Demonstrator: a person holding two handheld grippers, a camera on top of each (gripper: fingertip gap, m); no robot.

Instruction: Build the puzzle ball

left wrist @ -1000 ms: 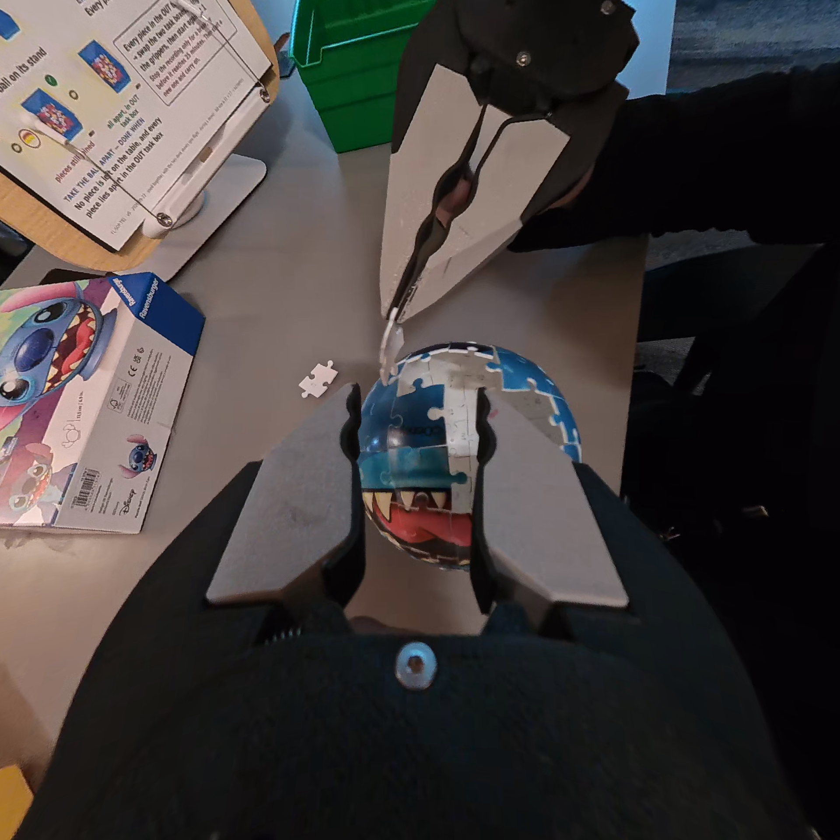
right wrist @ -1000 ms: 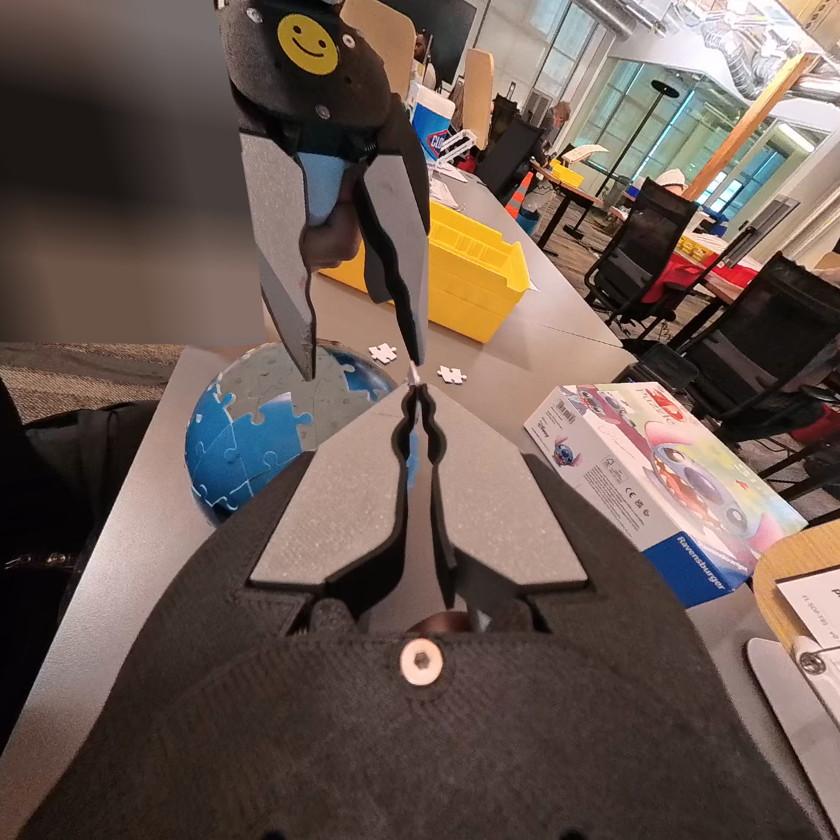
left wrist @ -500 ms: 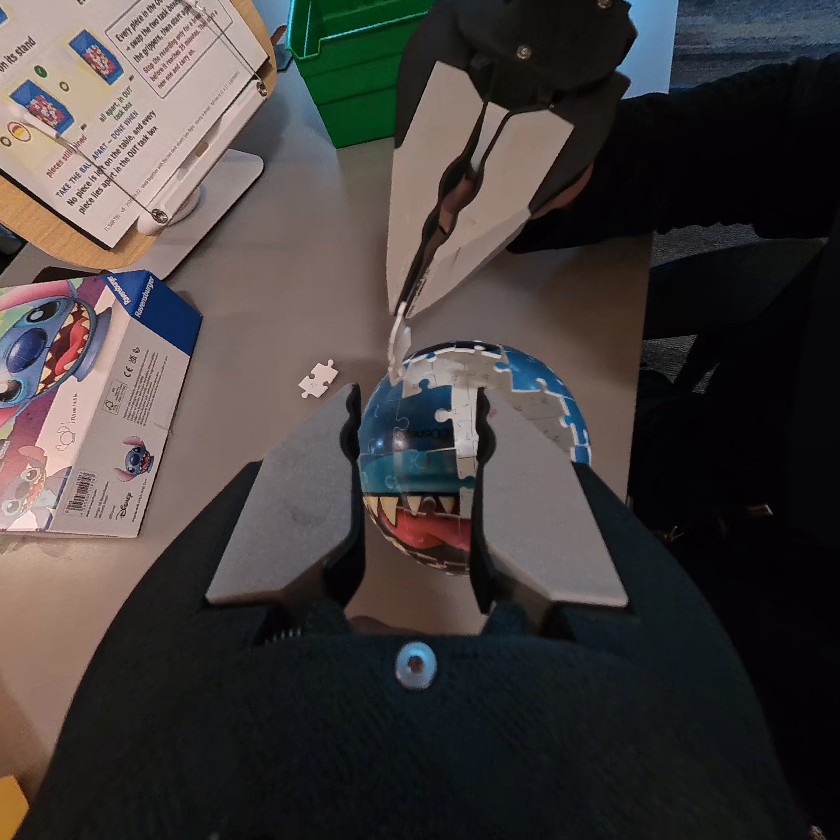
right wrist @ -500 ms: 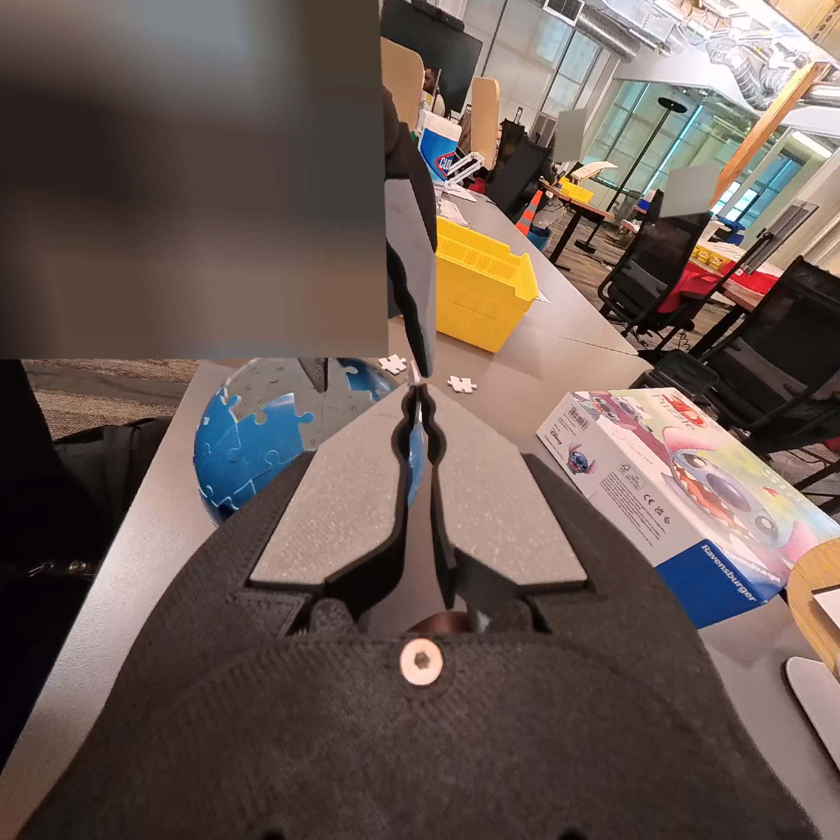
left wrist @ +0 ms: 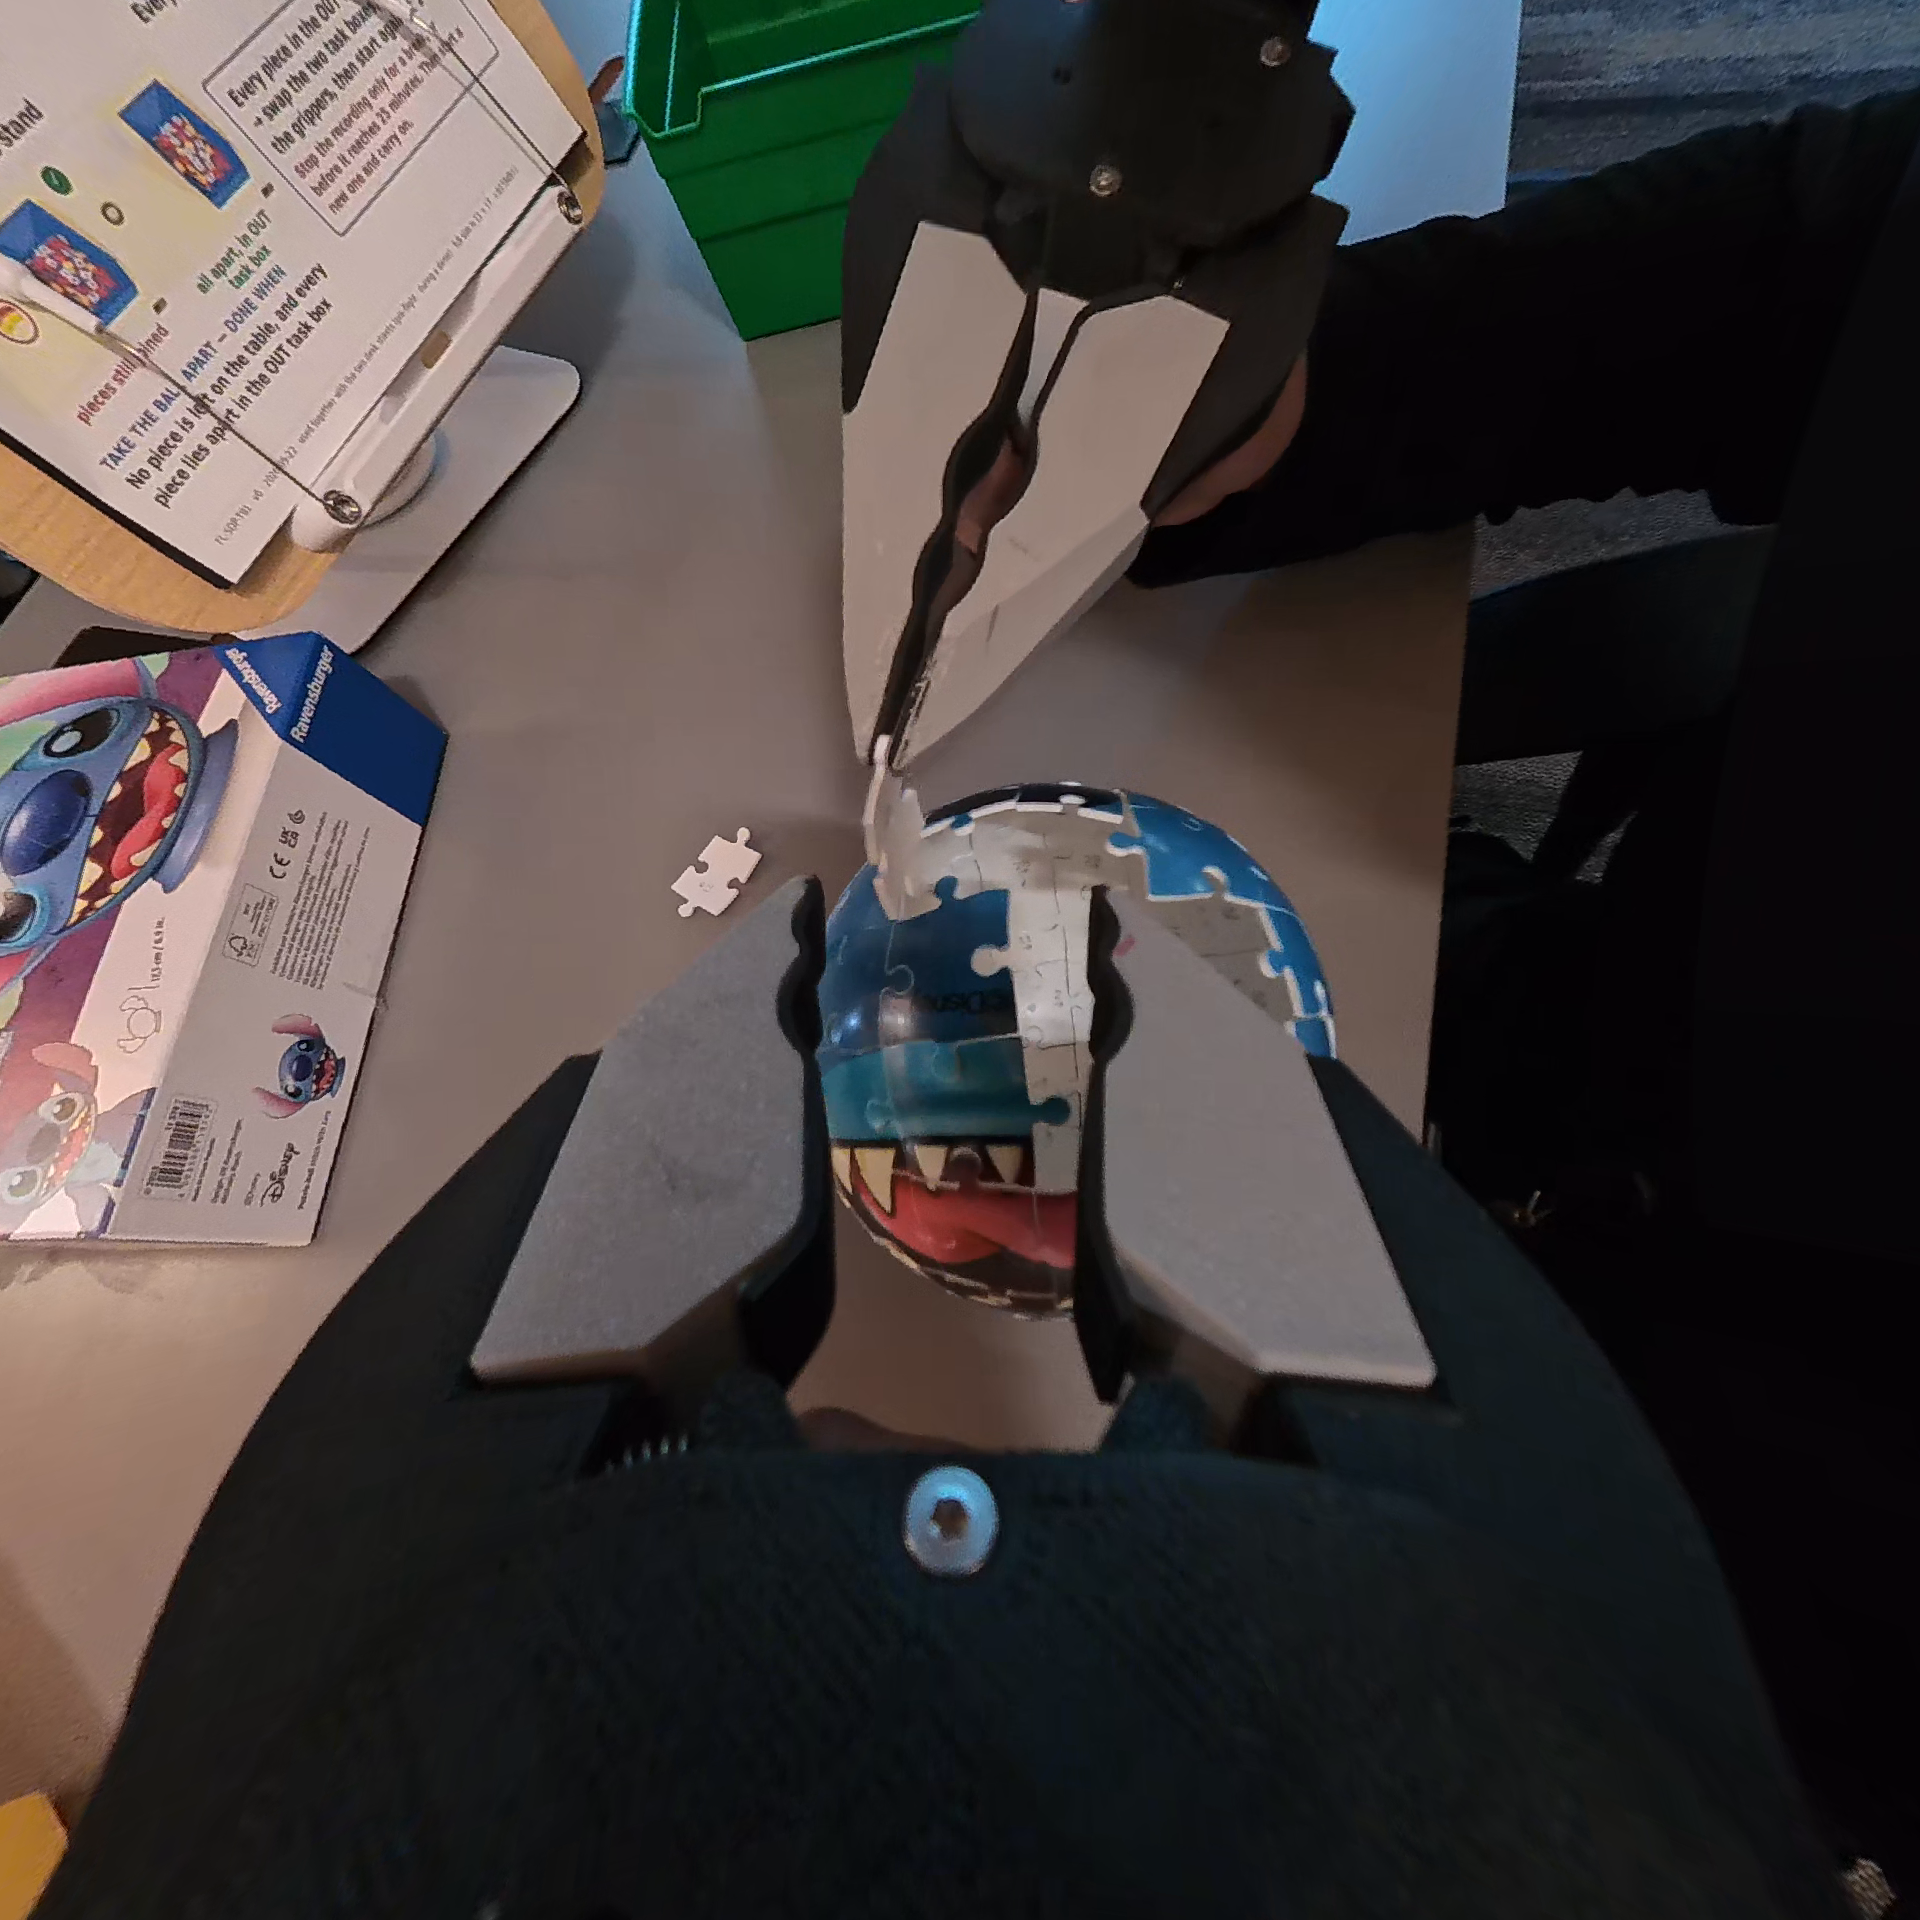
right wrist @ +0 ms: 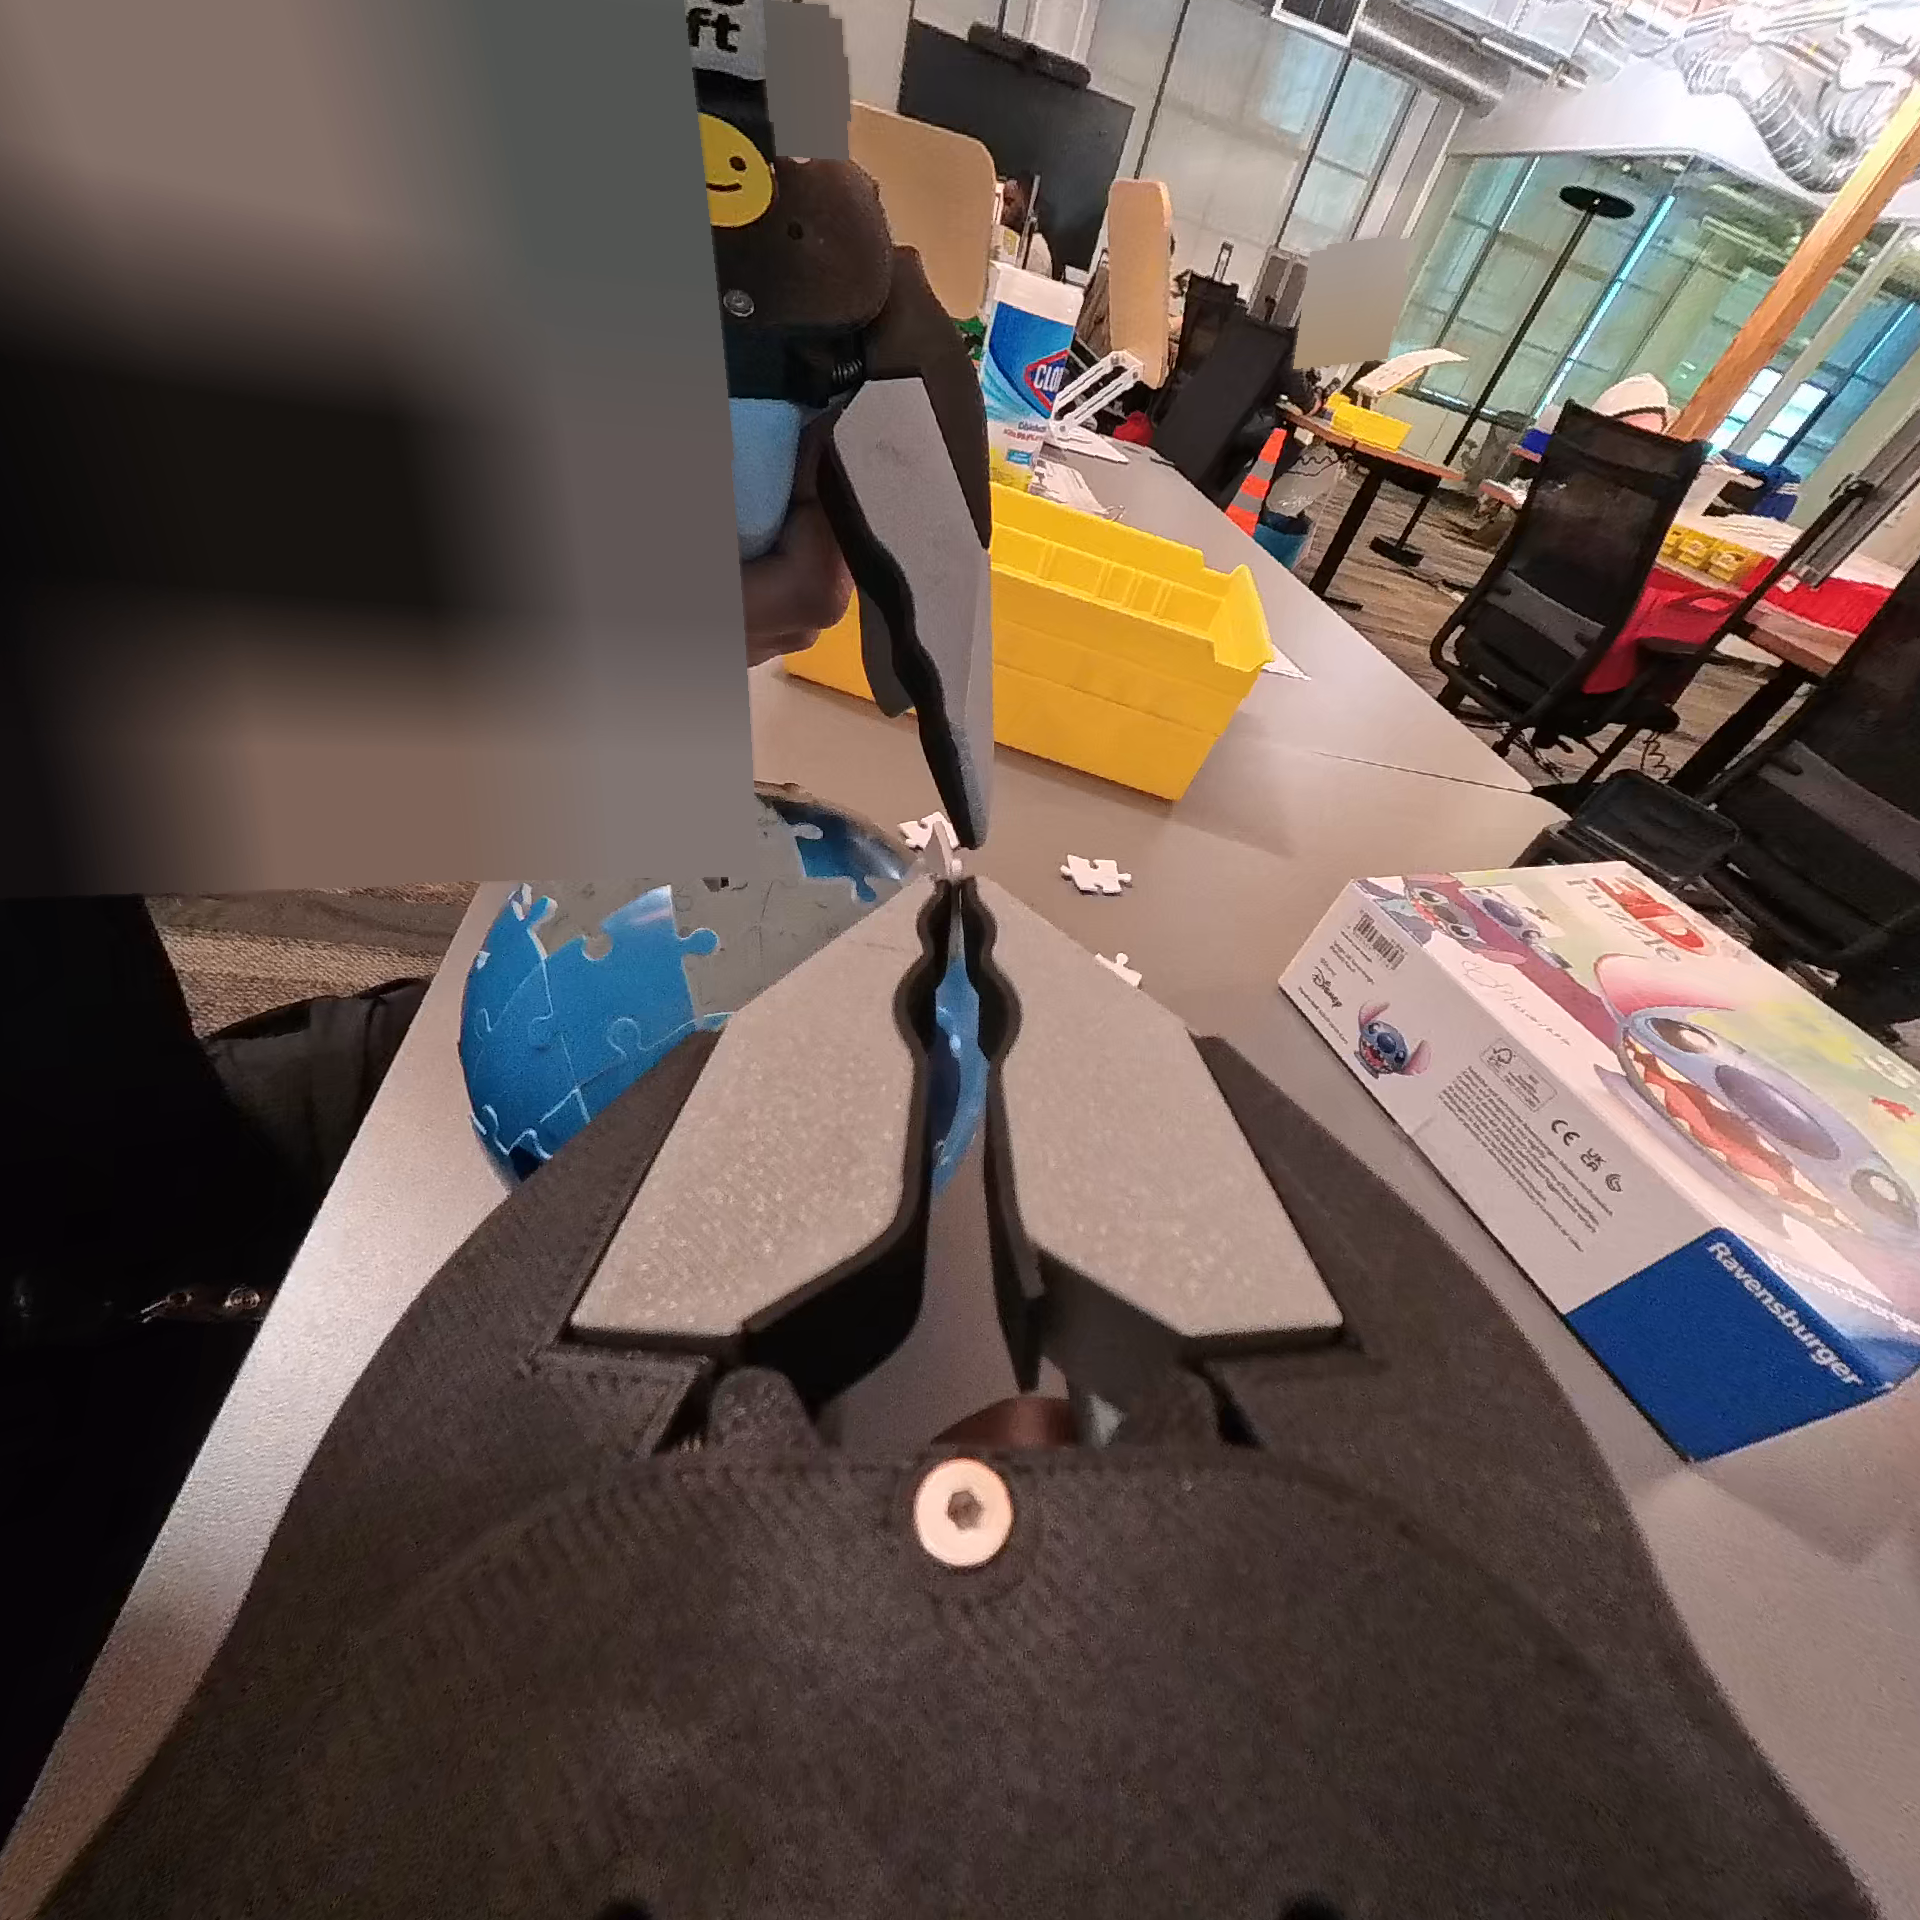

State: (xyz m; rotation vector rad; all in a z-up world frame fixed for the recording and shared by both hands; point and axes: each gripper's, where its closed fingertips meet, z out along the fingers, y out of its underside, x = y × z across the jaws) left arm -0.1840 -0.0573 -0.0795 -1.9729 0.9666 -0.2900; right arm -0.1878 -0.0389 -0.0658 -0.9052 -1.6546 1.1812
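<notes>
L wrist view:
- Left claw (left wrist: 951,935): jaws spread, one finger each side of the puzzle ball (left wrist: 971,1049), bracing it; contact looks light, can't confirm a firm squeeze.
- Puzzle ball: part-built, sits on grey worktop (left wrist: 623,665) directly ahead of the claw; an unfilled gap shows on its upper side.
- Right claw (left wrist: 888,743): comes in from above/far side, tips clenched on a white puzzle piece (left wrist: 891,831).
- Piece: held on edge, long axis near vertical, lower end touching the ball's top-left rim of set pieces. Judgement: seating step; piece needs tilting flat onto the curve, then a press.
- Loose piece (left wrist: 715,873) on worktop, just left of the ball.
- Puzzle box (left wrist: 208,935) at left; instruction sheet on stand (left wrist: 281,239) at far left; green bin (left wrist: 790,156) beyond.

R wrist view:
- Right claw (right wrist: 954,883): clenched, sliver of piece at tips.
- Ball (right wrist: 561,1018) lies below/left of the tips; R claw is nearer the gap.
- Left claw: one finger (right wrist: 925,613) visible, rest masked.
- Yellow bin (right wrist: 1101,644), box (right wrist: 1621,1122), spare pieces (right wrist: 1096,873) to the right.
</notes>
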